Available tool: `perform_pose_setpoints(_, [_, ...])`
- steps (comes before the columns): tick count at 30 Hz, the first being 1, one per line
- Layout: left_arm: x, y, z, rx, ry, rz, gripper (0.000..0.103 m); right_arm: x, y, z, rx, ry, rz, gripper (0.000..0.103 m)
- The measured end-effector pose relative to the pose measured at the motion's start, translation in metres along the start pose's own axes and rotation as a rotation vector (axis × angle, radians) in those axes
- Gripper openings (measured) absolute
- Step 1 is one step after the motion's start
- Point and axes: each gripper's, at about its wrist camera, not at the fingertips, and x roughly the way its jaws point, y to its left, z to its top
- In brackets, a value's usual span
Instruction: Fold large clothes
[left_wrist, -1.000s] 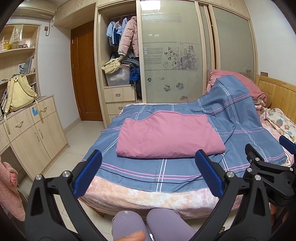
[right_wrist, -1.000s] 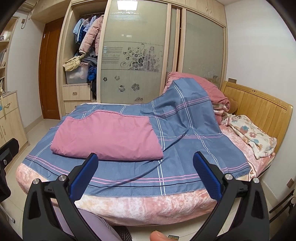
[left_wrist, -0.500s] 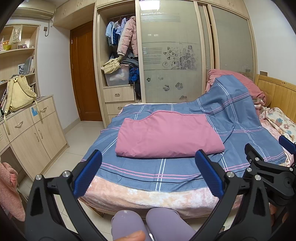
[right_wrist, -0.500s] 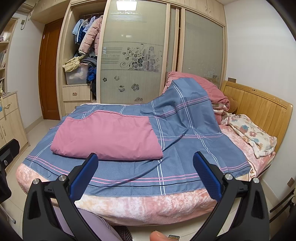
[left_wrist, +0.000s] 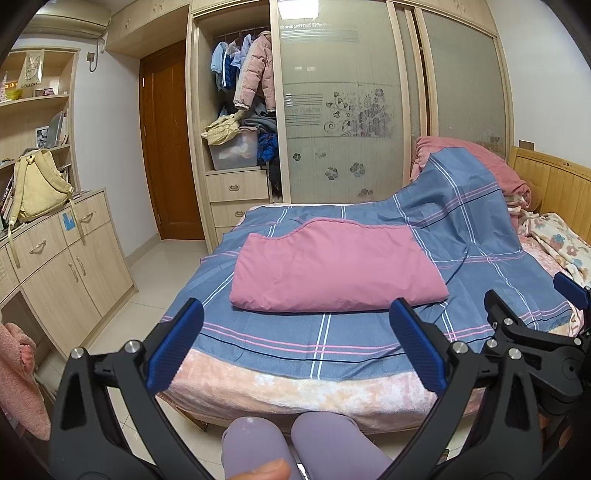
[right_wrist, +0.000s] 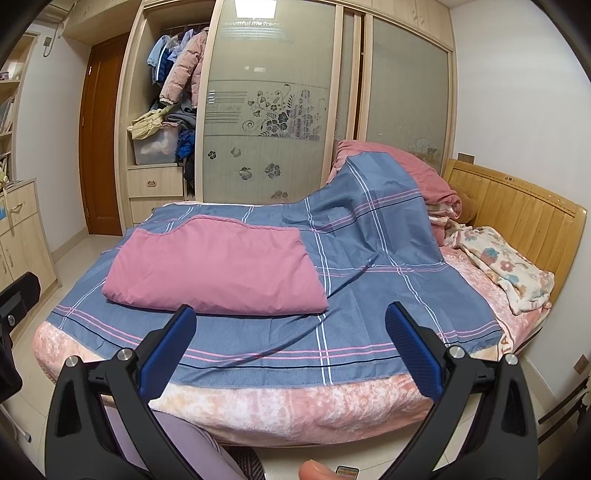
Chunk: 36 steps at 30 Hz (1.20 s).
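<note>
Two grippers hang before the foot of a bed, both spread wide with nothing between their blue pads. At nine o'clock in the left wrist view a yellow backpack (left_wrist: 37, 184) sits on a pale wooden cabinet (left_wrist: 62, 266), and a brown door (left_wrist: 170, 147) stands at about eleven o'clock beside the wardrobe (left_wrist: 240, 129), whose open bay shows hanging jackets above a heap of clothes and a clear storage box. The left gripper (left_wrist: 295, 343) fills the bottom of that view, its jaws far apart and empty, over the person's knees (left_wrist: 291, 443) in lilac trousers at six o'clock. Straight ahead at twelve o'clock, the folded pink garment (left_wrist: 332, 269) lies flat on the blue plaid sheet (left_wrist: 280, 339), which covers the bed (left_wrist: 295, 391) and rises at one o'clock over a pile of pink bedding. The right gripper (right_wrist: 291, 347) is likewise open and holds nothing; in its own view the pink garment (right_wrist: 214, 269) lies at eleven o'clock, apart from both pads. At three o'clock there, a floral blanket (right_wrist: 506, 269) lies crumpled near the wooden headboard (right_wrist: 517, 214).
</note>
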Motion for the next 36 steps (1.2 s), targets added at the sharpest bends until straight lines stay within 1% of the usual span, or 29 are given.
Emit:
perform_pose_setpoints(11, [0.0, -0.002, -0.004, 0.0, 0.005, -0.01, 0.101, 0.001, 0.002, -0.002, -0.007, 0.004, 0.007, 0.102])
perform_pose_setpoints(22, [0.007, -0.003, -0.011, 0.002, 0.024, -0.047, 0.101, 0.005, 0.002, -0.002, -0.022, 0.012, 0.013, 0.102])
perform_pose_setpoints(25, [0.009, -0.005, -0.013, 0.005, 0.024, -0.047, 0.101, 0.011, 0.001, -0.001, -0.028, 0.021, 0.017, 0.102])
perform_pose_setpoints(30, [0.022, -0.004, -0.014, 0.009, 0.042, -0.06, 0.101, 0.023, 0.002, -0.003, -0.038, 0.048, 0.023, 0.102])
perform_pose_setpoints(36, [0.041, 0.0, -0.011, 0.009, 0.071, -0.051, 0.101, 0.04, 0.004, -0.003, -0.044, 0.076, 0.045, 0.102])
